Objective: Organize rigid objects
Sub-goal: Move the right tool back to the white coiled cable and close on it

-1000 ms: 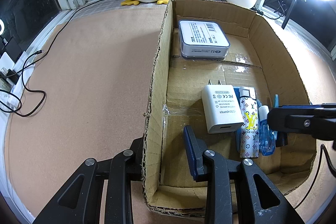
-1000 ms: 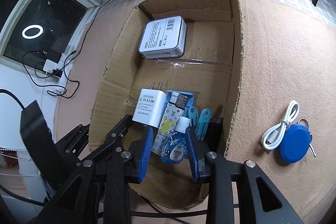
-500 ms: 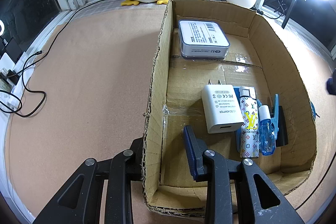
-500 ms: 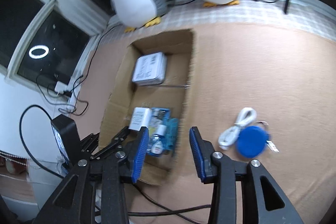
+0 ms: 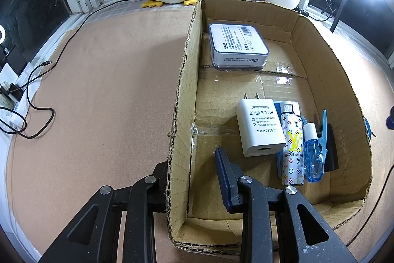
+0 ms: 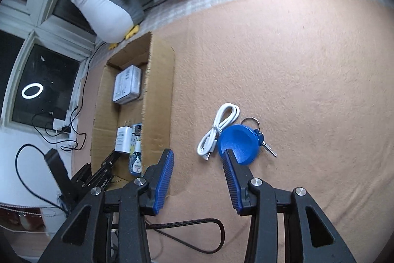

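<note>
While the left claw straddles the near wall of the cardboard box, gripping nothing, its camera alone lays out the contents: a white charger, a patterned lighter and a small blue bottle side by side. Only the right wrist view shows the right claw, spread wide and empty, above the table near a blue disc touching a coiled white cable.
</note>
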